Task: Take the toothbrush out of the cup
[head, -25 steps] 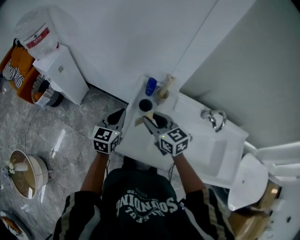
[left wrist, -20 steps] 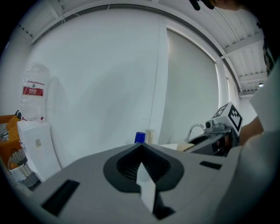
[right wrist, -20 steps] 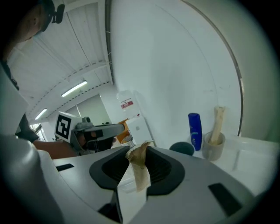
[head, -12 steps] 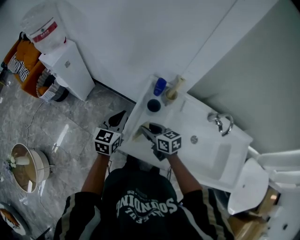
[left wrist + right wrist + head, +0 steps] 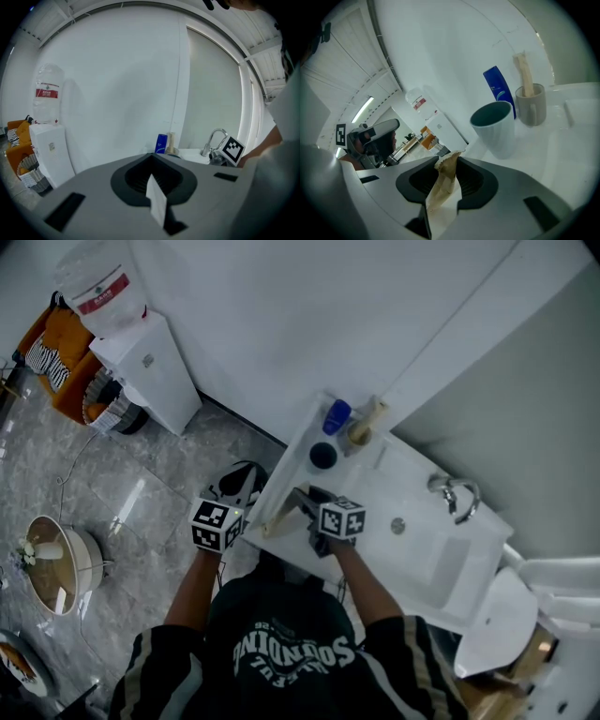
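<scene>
Since the toothbrush (image 5: pixel 443 187) was already out of the cup (image 5: pixel 494 126), the step in hand looked to be setting it down. The right gripper (image 5: pixel 446 171) had its fingers clamped on the tan, paper-wrapped toothbrush, which was clear of the cup on the person's side of it. The cup's mouth was empty. In the head view the toothbrush's free end reached away from the cup toward the corner of the desk (image 5: pixel 412 549) nearest the person. Whether it touched the surface I could not tell. The left gripper (image 5: pixel 152 176), fingers together with nothing between them, hung off the desk, farther from the cup than the right one.

To do this well, I judged, the grip should hold until the toothbrush lay flat and the desk carried its whole length. Only then should the fingers part, and the gripper should draw back away from the cup rather than across it. The paper looked soft, so it might bend rather than push.

Room was tight in places. Just behind the cup, by the wall, stood a blue bottle (image 5: pixel 499 89) and a beige holder (image 5: pixel 532 108). The desk's edge ran close beside the cup with the floor beyond it, so a toothbrush laid there could roll off. The bare stretch between the cup and the tap (image 5: pixel 455 495) offered more room.
</scene>
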`<state>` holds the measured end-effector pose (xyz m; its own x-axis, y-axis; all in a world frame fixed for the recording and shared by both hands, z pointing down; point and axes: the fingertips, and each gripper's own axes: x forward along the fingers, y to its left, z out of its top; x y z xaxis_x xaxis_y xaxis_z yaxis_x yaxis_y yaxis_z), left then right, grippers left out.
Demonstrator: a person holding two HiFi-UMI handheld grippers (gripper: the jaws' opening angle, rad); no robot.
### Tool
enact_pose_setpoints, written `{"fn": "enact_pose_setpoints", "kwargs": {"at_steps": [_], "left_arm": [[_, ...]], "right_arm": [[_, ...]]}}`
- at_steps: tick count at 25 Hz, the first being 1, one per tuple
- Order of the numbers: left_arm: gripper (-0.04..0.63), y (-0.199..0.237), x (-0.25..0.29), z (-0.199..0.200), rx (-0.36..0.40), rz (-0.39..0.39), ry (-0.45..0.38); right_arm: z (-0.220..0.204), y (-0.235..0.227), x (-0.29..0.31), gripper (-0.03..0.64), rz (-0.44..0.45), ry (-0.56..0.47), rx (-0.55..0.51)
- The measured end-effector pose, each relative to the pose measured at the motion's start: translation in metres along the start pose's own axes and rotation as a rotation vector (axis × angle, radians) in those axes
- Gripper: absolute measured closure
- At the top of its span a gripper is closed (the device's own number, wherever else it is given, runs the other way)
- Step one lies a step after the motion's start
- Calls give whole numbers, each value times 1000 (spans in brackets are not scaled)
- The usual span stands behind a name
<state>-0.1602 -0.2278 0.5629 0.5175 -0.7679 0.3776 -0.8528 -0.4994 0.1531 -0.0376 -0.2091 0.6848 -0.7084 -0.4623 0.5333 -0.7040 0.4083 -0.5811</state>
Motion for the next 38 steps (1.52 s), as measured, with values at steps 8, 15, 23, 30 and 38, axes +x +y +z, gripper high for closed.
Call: {"fn": "enact_pose_setpoints", "kwargs": {"at_steps": [8, 15, 23, 30, 38], "left_arm": [[597, 13, 6, -5, -9, 8, 21], [597, 22, 11, -7, -10, 15, 35], [597, 18, 15, -6, -1, 2, 39], [597, 3, 17, -2, 17, -24, 36], [597, -17, 20, 8, 40, -48, 19]], "right_arm": [[-8, -23, 29, 490, -110, 54, -35], [-19, -47, 45, 396, -186, 123, -41], [-14, -59, 35, 364, -244, 97, -73], [-7, -51, 20, 359, -214, 43, -63], [3, -40, 1, 359, -220, -6, -105]]}}
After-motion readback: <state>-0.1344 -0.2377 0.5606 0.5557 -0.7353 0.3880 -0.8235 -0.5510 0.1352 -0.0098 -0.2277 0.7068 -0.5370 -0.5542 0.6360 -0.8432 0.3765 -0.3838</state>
